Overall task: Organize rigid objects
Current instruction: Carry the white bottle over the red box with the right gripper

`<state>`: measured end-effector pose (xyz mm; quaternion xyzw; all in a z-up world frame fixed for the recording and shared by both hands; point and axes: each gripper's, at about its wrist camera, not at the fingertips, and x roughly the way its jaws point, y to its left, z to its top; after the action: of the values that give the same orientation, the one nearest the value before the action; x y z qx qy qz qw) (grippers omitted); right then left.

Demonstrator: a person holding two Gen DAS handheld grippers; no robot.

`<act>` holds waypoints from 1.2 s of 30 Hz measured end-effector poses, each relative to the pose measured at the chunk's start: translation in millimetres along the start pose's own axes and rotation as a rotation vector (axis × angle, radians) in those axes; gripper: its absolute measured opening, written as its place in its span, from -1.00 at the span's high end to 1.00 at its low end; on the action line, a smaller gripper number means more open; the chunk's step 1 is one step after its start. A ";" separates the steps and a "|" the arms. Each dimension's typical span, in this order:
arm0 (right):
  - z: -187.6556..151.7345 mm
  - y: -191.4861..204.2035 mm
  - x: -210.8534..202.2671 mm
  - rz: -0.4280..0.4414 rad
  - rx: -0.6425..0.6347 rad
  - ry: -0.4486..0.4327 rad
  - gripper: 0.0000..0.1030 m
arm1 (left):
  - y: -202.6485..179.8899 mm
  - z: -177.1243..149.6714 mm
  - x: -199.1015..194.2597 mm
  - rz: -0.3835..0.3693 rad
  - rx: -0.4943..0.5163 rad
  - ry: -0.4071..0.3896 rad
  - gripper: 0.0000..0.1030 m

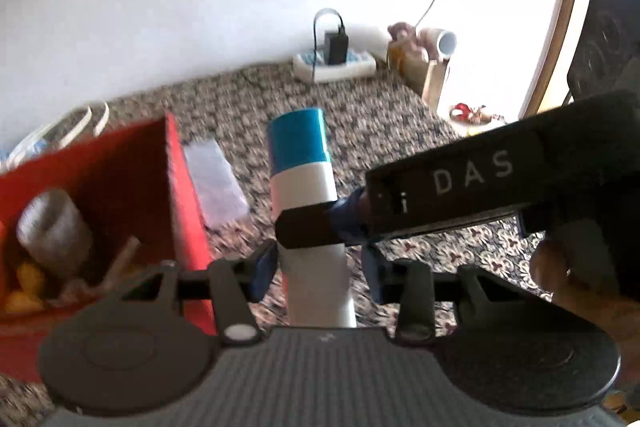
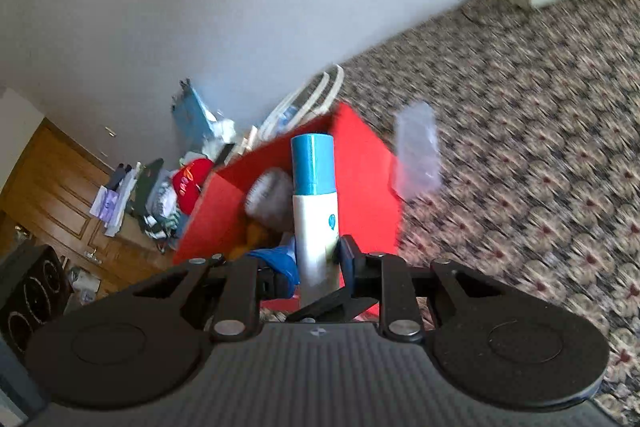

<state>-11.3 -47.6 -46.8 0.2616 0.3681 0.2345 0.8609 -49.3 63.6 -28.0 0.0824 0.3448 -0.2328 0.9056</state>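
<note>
The white cylindrical plastic bottle with a bright blue cap (image 1: 306,195) stood upright in the air, pinched low on its white body, with the open red box (image 1: 120,163) just beside it and the patterned carpet floor (image 1: 400,115) below. It looked smooth, rigid and glossy, the cap taking up roughly the top third, and a small blue mark showed on the white wall in the right wrist view (image 2: 314,211). Both tools were on it at once: the right hand-held gripper (image 2: 316,261) had its blue-padded fingers closed against the lower body, and the left hand-held gripper (image 1: 316,267) appeared narrowed around the same bottle further down, though whether its pads truly pressed the plastic could not be told. The likeliest trouble, as I judged it, was a slip: a slick round wall held near its base leaves the heavier capped end free to tip or rotate. If one gripper let go before the other gripped firmly, the bottle could drop onto the carpet or strike the box rim. Inside the box lay a grey metal cylinder (image 1: 52,231) and some yellow pieces (image 1: 24,287), which the bottle might knock or land crookedly upon. A clear plastic packet (image 1: 214,179) lay on the carpet just beyond the box.
</note>
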 end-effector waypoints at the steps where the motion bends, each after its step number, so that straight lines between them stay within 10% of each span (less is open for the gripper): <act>1: 3.8 9.2 5.6 0.000 -0.017 -0.009 0.89 | 5.8 2.2 -5.5 0.003 0.008 -0.015 0.22; 13: 28.2 69.8 100.0 0.041 -0.088 -0.003 0.89 | 108.4 28.8 -46.6 0.043 0.034 -0.117 0.22; 26: 17.6 42.5 190.7 -0.009 0.111 0.268 0.89 | 198.9 6.5 11.8 0.049 -0.090 0.123 0.22; 36: 14.2 33.3 197.7 -0.060 0.144 0.311 0.88 | 220.1 -4.5 39.9 0.034 -0.140 0.254 0.23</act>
<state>114.8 91.4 -118.6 0.2720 0.5204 0.2197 0.7791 79.4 243.6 -60.3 0.0535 0.4707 -0.1804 0.8620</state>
